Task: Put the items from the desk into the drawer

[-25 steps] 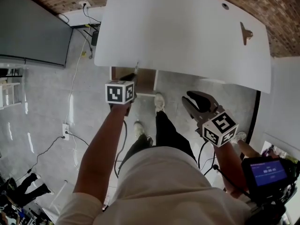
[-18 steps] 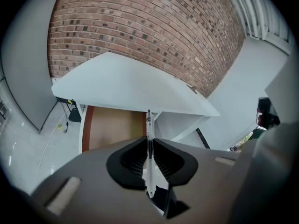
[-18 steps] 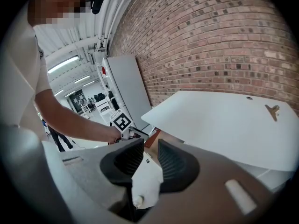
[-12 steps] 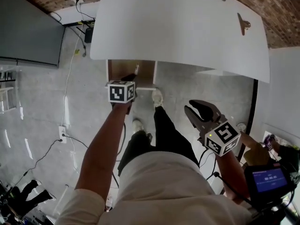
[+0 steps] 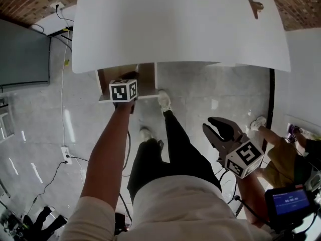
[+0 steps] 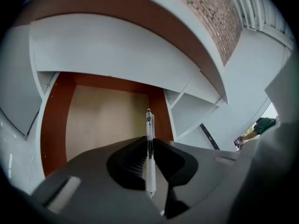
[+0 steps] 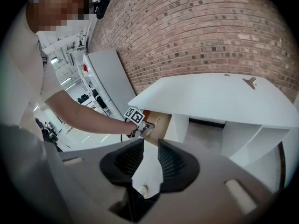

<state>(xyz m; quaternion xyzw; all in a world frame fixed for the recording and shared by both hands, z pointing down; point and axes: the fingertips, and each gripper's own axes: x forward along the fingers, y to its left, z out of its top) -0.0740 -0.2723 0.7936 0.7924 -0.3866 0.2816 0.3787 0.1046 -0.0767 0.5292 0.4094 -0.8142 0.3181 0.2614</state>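
In the head view, our left claw [image 5: 129, 77] reaches in under the front edge of the white bench [image 5: 180, 29], right over the open drawer [image 5: 146, 74], which stands pulled out below the bench's left part. We judge it is held there so that its load lands inside the drawer and not on the floor. Our right claw [image 5: 220, 127] hangs low at our right side, well apart from drawer and bench and out of the way. A small brown thing [image 5: 255, 5] lies at the far right of the bench top; we cannot tell what it is.

In the left gripper view, the jaws are clamped on a white pen [image 6: 149, 143], pinched across its shaft with both ends sticking out. Beyond the pen we see the drawer's pale bottom between reddish-brown walls. So the pen hangs above the inside of the drawer, apart from the bottom as far as we can tell.

In the right gripper view, the jaws stand a narrow gap apart with nothing between them. This claw looks across at the bench and the drawer.
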